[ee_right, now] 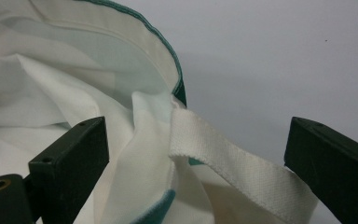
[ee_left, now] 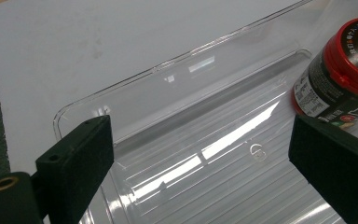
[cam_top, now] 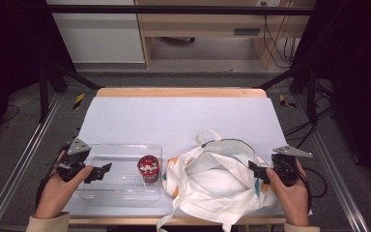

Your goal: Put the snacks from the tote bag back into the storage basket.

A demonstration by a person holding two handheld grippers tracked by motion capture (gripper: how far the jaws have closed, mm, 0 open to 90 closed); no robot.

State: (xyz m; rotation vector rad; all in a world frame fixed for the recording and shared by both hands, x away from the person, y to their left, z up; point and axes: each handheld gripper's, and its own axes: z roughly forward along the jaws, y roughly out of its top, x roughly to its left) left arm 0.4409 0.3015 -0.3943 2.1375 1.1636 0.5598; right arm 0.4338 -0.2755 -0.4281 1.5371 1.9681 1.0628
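Left claw stands open over the clear plastic tray near the worktop's front-left corner, aligned toward the red-lidded jar inside. Right claw gapes astride the tote bag's handle strap, apparently to hold the mouth open.

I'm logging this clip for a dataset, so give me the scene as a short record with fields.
surface: table under a pale sheet
tray: clear plastic tray, front left
jar: red-lidded jar, upright in the tray's right end
bag: white cloth bag with teal trim, mouth open, front right
left gripper: open, over the tray's left part
right gripper: open, at the bag's right rim, the handle strap between its jaws
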